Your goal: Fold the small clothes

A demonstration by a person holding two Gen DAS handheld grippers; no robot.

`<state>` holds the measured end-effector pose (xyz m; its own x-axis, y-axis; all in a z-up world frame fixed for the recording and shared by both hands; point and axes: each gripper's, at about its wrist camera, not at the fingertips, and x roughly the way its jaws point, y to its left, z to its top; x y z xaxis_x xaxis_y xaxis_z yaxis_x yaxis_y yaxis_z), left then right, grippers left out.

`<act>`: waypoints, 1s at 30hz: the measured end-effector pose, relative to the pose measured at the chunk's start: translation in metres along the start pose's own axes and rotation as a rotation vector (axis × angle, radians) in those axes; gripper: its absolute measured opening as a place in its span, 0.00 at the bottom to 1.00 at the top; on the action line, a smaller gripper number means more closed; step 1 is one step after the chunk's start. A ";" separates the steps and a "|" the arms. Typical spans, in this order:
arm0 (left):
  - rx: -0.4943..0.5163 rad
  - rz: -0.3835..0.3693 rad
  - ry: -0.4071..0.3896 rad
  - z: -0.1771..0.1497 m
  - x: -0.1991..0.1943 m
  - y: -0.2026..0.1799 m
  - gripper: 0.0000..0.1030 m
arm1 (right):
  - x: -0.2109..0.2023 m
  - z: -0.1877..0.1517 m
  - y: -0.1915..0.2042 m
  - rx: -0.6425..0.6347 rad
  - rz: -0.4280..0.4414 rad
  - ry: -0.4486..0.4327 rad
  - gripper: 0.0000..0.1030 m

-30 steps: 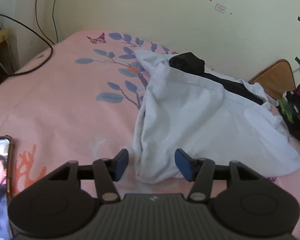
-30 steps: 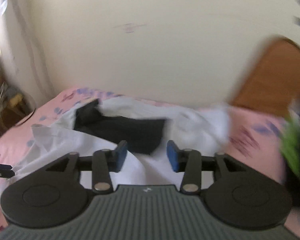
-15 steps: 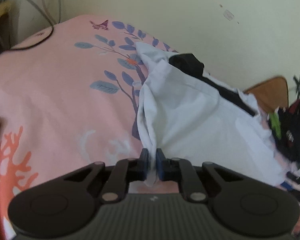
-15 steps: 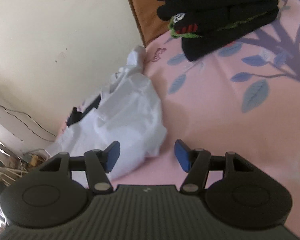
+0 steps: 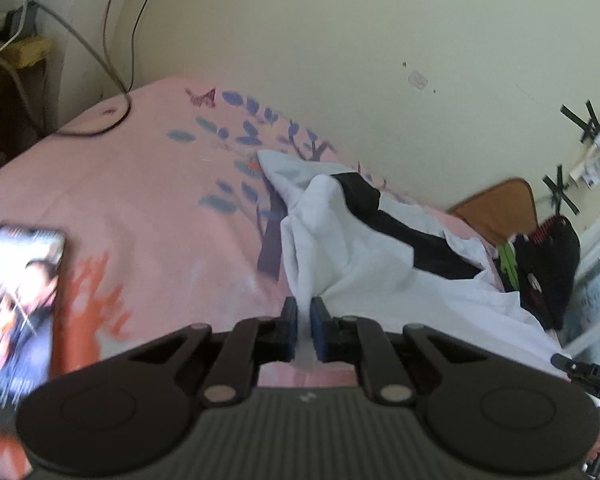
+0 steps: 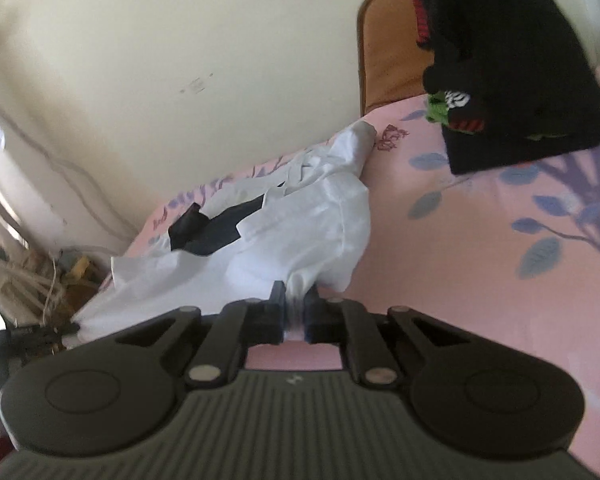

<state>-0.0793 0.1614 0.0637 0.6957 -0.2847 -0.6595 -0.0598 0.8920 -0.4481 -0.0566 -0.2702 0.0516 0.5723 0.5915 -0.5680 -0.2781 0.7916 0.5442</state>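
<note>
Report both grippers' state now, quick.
Left gripper: shut on the white garment, pinching its near edge.
Right gripper: shut on the white garment, pinching another corner.

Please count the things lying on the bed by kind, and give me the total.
White garment, pinched by left gripper and right gripper: 1
Black cloth on the white garment: 1
Pile of dark clothes: 1
Phone: 1
Cable: 1
Total: 5
</note>
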 end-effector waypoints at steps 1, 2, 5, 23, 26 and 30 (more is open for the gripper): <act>-0.004 0.001 0.012 -0.007 -0.005 0.002 0.08 | -0.008 -0.006 -0.001 0.001 -0.002 0.016 0.11; -0.010 0.008 0.027 -0.017 -0.010 0.005 0.08 | -0.015 -0.016 -0.003 0.009 -0.004 0.044 0.11; -0.031 0.044 0.069 -0.044 -0.017 0.014 0.08 | -0.015 -0.043 -0.007 0.003 -0.036 0.130 0.13; 0.322 0.071 0.019 0.150 0.169 -0.084 0.57 | 0.149 0.155 0.014 -0.198 -0.024 0.047 0.51; 0.364 0.088 0.101 0.158 0.230 -0.100 0.61 | 0.213 0.169 0.019 -0.251 -0.016 0.157 0.61; 0.441 0.104 0.200 0.150 0.283 -0.111 0.75 | 0.263 0.164 0.020 -0.349 -0.053 0.223 0.64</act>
<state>0.2318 0.0341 0.0169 0.5484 -0.2096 -0.8095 0.2172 0.9705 -0.1041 0.2151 -0.1237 0.0148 0.4222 0.5371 -0.7302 -0.5199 0.8034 0.2903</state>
